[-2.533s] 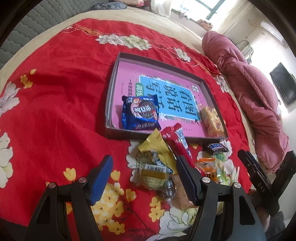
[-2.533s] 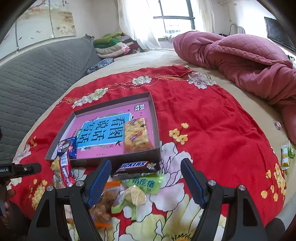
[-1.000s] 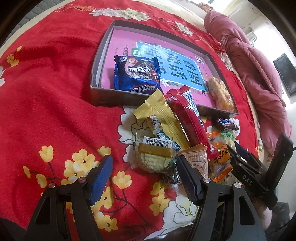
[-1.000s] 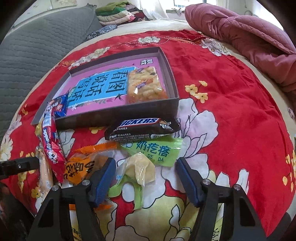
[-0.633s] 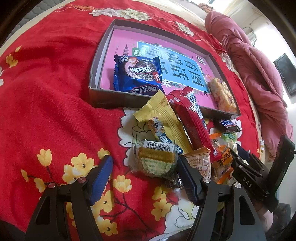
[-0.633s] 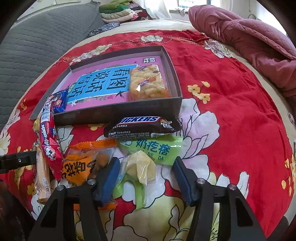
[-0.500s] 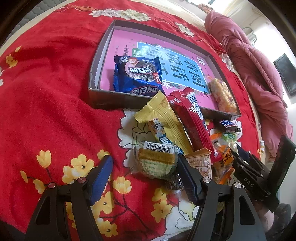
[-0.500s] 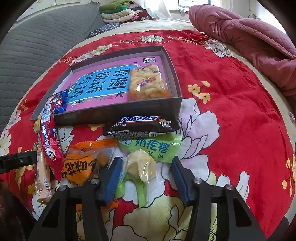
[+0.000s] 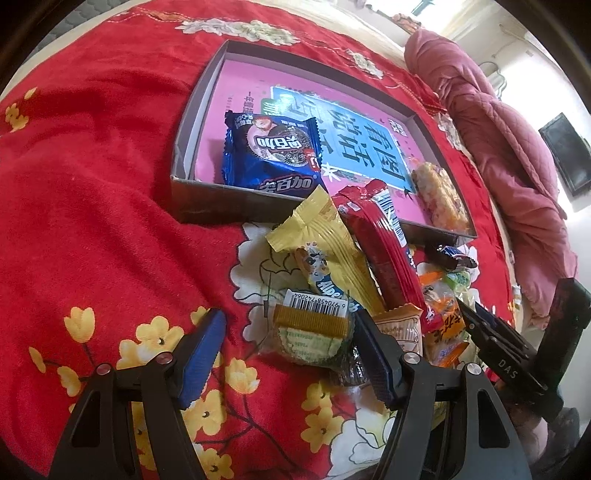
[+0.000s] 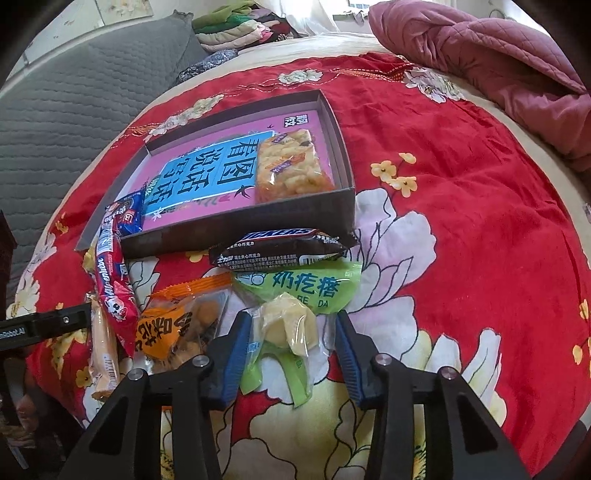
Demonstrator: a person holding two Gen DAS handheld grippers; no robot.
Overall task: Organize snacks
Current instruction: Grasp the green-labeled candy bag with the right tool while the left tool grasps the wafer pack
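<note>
1. Left wrist view: my left tongs (image 9: 288,354) stand apart around a clear-wrapped cake (image 9: 310,332), touching nothing. Bare red blanket (image 9: 92,184) lies open to their left; the box (image 9: 207,206) wall is ahead, a blue cookie pack (image 9: 271,155) inside.
2. Right wrist view: my right tongs (image 10: 291,343) stand apart, flanking a yellow candy (image 10: 291,325). A Snickers (image 10: 277,247) lies ahead against the box (image 10: 240,232); only here does it read plainly.

Red floral bedspread (image 10: 461,155) spread over a cream bed, with a rumpled pink quilt (image 10: 491,48) heaped along one edge. Grey quilted headboard (image 10: 74,96) to the side, folded clothes (image 10: 236,27) stacked beyond it near a bright window. Dark wall-mounted screen (image 9: 563,153) against a pale wall.
</note>
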